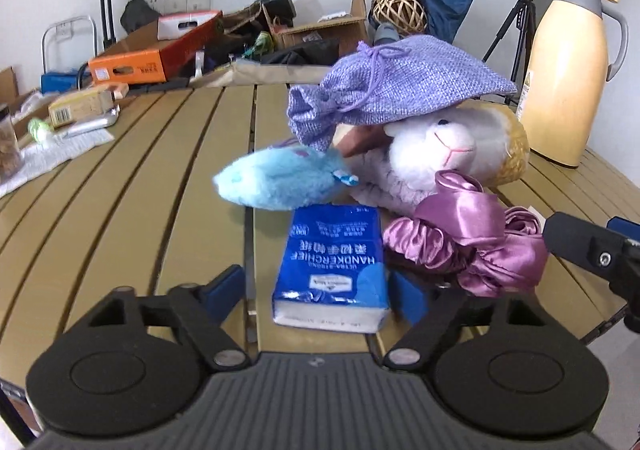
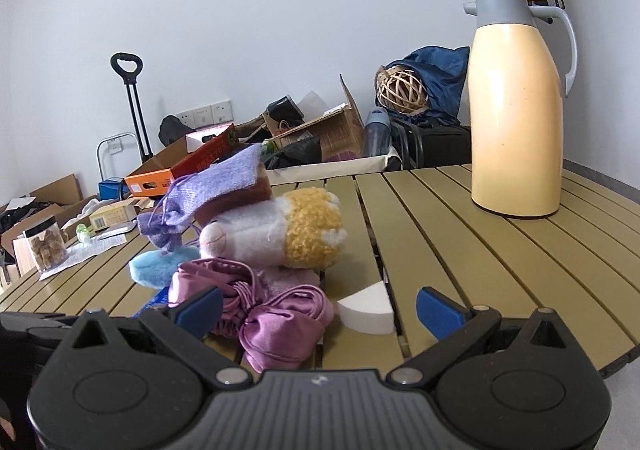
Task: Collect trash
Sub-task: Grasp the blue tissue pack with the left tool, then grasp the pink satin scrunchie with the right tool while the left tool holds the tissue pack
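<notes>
A blue handkerchief tissue pack (image 1: 332, 262) lies flat on the slatted table (image 1: 120, 218), between the jaws of my left gripper (image 1: 316, 292). Its right pad sits against the pack's edge and the left pad stands clear of it, so the gripper is open. A purple satin scrunchie (image 1: 460, 246) lies just right of the pack. My right gripper (image 2: 320, 310) is open above the table's near edge, with the scrunchie (image 2: 280, 326) and a white sponge wedge (image 2: 368, 310) between its blue pads. Part of the right gripper's body (image 1: 592, 254) shows at the left wrist view's right edge.
Behind the pack are a blue fluffy toy (image 1: 276, 182), a plush lamb (image 1: 432, 150) and a lavender drawstring pouch (image 1: 400, 86) on top. A cream thermos jug (image 2: 516, 110) stands far right. A jar (image 2: 46, 248) and papers sit far left. Boxes and bags crowd the floor beyond the table.
</notes>
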`<state>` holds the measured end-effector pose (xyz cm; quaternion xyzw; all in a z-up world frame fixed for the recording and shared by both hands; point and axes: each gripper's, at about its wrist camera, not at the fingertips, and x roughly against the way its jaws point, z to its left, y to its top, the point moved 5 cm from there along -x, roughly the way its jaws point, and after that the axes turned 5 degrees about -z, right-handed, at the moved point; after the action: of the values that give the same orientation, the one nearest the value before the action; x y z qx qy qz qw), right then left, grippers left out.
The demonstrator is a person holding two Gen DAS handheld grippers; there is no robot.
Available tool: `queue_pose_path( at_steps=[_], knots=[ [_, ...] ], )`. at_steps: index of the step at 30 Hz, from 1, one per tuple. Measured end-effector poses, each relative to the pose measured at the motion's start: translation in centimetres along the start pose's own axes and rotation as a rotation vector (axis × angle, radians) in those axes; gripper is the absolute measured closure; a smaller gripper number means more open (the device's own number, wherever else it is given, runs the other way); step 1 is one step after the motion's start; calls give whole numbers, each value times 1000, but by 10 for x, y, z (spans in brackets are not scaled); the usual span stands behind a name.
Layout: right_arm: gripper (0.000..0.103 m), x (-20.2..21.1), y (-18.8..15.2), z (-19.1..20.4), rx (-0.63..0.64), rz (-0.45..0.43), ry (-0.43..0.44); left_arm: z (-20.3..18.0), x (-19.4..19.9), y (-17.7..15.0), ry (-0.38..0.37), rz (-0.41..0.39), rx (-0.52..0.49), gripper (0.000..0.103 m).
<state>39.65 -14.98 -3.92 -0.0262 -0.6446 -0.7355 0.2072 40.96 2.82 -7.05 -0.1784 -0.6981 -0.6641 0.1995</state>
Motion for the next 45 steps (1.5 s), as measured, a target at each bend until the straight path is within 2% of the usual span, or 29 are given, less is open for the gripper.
queue_pose_path(
  at_steps=[2, 3, 6, 12, 17, 20, 33, 38, 43, 44, 45],
  knots=[
    [0, -2, -1, 2, 0, 1, 2, 0, 0, 0, 2, -10, -8, 46],
    [0, -4, -2, 3, -1, 3, 4, 1, 1, 0, 2, -22, -15, 50],
    [0, -6, -3, 8, -3, 4, 13, 5, 5, 0, -26, -29, 10, 50],
    [0, -15, -7, 24, 2, 6, 33, 19, 26, 1, -10, -61, 17, 51],
    [0, -28, -11, 36, 7, 27, 48, 40, 45, 2, -26, -77, 70, 50],
    [0, -36, -13, 43, 16, 32, 49, 53, 51, 4, -8, -89, 93, 50],
    [0, -64, -31, 62, 106, 72, -15, 65, 51, 3, 5, -77, 112, 50],
    [2, -66, -33, 60, 79, 54, -8, 65, 51, 2, 7, -75, 112, 50],
    [29, -65, -35, 57, 91, 29, -33, 65, 53, 2, 7, -74, 117, 50],
    [39, -63, -35, 57, 86, 23, -32, 65, 53, 2, 7, -75, 116, 50],
    [45, -62, -34, 57, 88, 18, -34, 65, 54, 2, 7, -76, 117, 50]
  ],
)
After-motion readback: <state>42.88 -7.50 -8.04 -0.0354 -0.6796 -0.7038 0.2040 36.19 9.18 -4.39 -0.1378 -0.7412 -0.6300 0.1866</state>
